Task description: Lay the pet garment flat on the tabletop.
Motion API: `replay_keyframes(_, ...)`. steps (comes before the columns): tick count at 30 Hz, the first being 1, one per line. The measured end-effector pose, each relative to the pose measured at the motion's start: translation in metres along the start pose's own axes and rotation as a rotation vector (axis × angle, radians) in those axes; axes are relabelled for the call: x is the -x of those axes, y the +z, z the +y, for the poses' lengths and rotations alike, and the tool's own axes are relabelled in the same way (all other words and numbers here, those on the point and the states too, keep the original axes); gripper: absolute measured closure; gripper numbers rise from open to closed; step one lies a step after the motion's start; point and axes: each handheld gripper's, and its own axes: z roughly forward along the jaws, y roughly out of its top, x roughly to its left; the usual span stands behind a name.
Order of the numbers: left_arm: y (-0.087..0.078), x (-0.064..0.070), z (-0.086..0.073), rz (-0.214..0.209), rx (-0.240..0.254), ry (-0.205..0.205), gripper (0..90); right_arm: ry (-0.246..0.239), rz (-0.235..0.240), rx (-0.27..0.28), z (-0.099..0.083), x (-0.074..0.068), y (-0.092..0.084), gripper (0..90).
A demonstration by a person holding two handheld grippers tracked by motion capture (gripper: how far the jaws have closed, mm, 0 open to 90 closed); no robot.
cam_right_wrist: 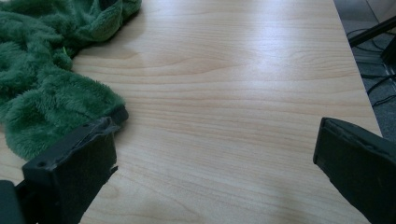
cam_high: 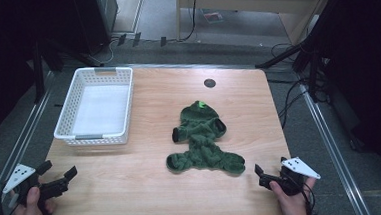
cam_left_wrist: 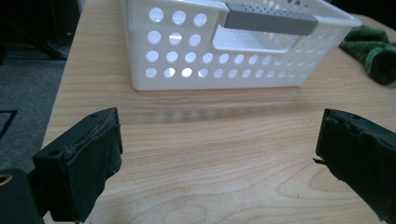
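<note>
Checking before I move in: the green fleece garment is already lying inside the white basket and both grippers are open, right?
Not quite. The green fleece garment lies on the table, right of the white basket, as the high view shows. The left gripper and right gripper are indeed open.

The table (cam_high: 147, 175) is pale wood with a fine brown grain; on it the fleece garment (cam_high: 203, 139) is deep green, with a bright green patch at the end farthest from the person and black cuffs; left of the garment the basket (cam_high: 96, 106) is white, its walls dotted with rows of round holes, its handles grey; the left gripper (cam_high: 59, 171) and right gripper (cam_high: 268, 171) are black, each with a light grey plate; beyond the table the floor (cam_high: 163, 19) is grey.
</note>
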Motion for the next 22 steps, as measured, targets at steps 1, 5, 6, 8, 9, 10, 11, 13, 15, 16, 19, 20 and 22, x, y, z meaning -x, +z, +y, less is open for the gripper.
replay_keyframes(1,0.0013,0.0010,-0.0002,0.000,-0.005,0.005,1.1,0.001,0.000,-0.001,-0.0001,-0.0002,0.0004,0.0)
replay_keyframes(5,0.0036,0.0023,-0.0001,0.004,-0.021,0.011,1.1,0.009,-0.007,-0.018,-0.0001,-0.0002,0.0021,0.0)
replay_keyframes(6,0.0044,0.0024,-0.0001,0.004,-0.026,0.009,1.1,0.008,-0.007,-0.020,-0.0001,-0.0003,0.0024,0.0)
replay_keyframes(8,0.0051,0.0022,0.0002,0.009,-0.035,0.008,1.1,0.003,-0.009,-0.023,-0.0002,-0.0006,0.0029,0.0)
replay_keyframes(9,0.0057,0.0022,0.0004,0.013,-0.038,0.004,1.2,0.000,-0.010,-0.025,-0.0002,-0.0008,0.0030,0.0)
replay_keyframes(10,0.0061,0.0017,0.0006,0.016,-0.043,0.002,1.2,-0.002,-0.009,-0.026,-0.0002,-0.0010,0.0031,0.0)
replay_keyframes(11,0.0064,0.0013,0.0008,0.018,-0.047,-0.007,1.2,-0.006,-0.007,-0.026,-0.0002,-0.0009,0.0032,0.0)
replay_keyframes(13,0.0067,0.0002,0.0008,0.020,-0.046,-0.021,1.2,-0.002,-0.006,-0.026,-0.0002,-0.0009,0.0032,0.0)
replay_keyframes(15,0.0065,0.0000,0.0008,0.021,-0.047,-0.023,1.1,0.000,-0.004,-0.024,-0.0002,-0.0005,0.0032,0.0)
replay_keyframes(16,0.0065,0.0001,0.0008,0.022,-0.046,-0.022,1.2,0.000,-0.003,-0.024,-0.0002,-0.0004,0.0032,0.0)
replay_keyframes(19,0.0070,0.0003,0.0010,0.022,-0.053,-0.019,1.2,0.002,-0.001,-0.025,-0.0002,-0.0004,0.0032,0.0)
replay_keyframes(20,0.0070,0.0003,0.0010,0.022,-0.053,-0.019,1.2,0.002,0.000,-0.026,-0.0001,-0.0002,0.0034,0.0)
replay_keyframes(22,0.0082,0.0006,0.0013,0.019,-0.064,-0.023,1.2,0.005,0.001,-0.034,0.0001,-0.0001,0.0037,0.0)
